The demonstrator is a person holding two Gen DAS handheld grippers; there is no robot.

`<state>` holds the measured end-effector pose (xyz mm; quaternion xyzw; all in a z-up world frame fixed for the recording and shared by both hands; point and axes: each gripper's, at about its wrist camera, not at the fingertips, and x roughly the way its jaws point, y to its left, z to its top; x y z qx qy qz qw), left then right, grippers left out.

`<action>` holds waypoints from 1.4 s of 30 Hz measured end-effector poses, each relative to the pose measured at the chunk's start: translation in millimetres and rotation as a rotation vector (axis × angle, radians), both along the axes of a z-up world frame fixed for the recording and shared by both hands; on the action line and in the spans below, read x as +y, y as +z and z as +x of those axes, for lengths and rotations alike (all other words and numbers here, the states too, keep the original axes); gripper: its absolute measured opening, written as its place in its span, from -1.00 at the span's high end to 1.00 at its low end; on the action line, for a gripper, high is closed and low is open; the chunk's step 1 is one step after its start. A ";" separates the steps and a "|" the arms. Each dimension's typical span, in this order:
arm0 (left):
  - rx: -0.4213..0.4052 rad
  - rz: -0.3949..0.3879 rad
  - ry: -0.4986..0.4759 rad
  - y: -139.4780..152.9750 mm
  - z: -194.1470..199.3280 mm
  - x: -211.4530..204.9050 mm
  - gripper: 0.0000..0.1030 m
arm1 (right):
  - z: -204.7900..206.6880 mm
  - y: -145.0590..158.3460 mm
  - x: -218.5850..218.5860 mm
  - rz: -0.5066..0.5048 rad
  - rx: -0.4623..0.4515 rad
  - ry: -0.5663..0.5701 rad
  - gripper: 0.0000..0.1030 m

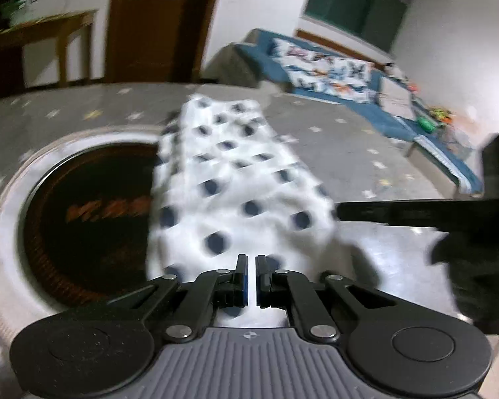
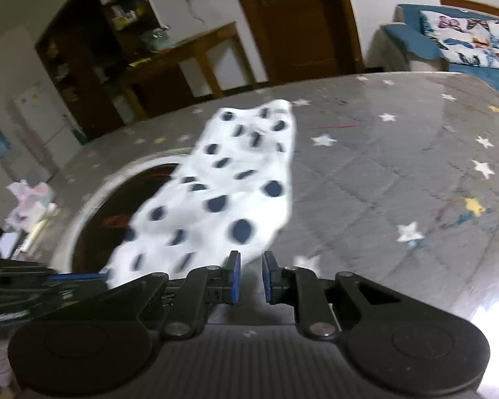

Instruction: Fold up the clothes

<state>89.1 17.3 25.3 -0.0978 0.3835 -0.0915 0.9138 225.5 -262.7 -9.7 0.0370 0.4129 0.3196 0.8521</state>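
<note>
A white garment with dark blue dots (image 1: pixel 236 179) lies in a long strip on the grey star-patterned table (image 1: pixel 366 153), partly over a round dark cooktop (image 1: pixel 83 219). My left gripper (image 1: pixel 252 266) is at the garment's near end, its jaws nearly closed with white cloth showing in the narrow gap. The right gripper's fingers (image 1: pixel 399 212) reach in from the right and touch the garment's right edge. In the right wrist view the garment (image 2: pixel 223 193) stretches away; my right gripper (image 2: pixel 251 262) is open a little, empty, just off its near right corner. The left gripper (image 2: pixel 43 282) shows at the left edge.
The cooktop's metal ring (image 2: pixel 93 193) is set into the table (image 2: pixel 399 166). Crumpled pale cloth (image 2: pixel 30 206) lies at the far left. A blue sofa with a butterfly cushion (image 1: pixel 332 69), a wooden door (image 2: pixel 299 20) and a wooden desk (image 2: pixel 189 53) stand beyond the table.
</note>
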 end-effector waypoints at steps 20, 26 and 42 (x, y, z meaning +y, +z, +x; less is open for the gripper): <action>0.054 -0.141 0.024 -22.7 47.5 -5.1 0.63 | 34.8 11.0 62.7 0.162 0.029 0.235 0.73; 0.085 -0.210 0.082 -35.3 53.4 13.7 0.78 | 34.2 15.3 58.1 0.232 0.036 0.233 0.71; 0.065 -0.216 0.113 -39.2 50.0 25.7 0.78 | 25.0 -15.5 -35.0 0.292 0.090 0.005 0.49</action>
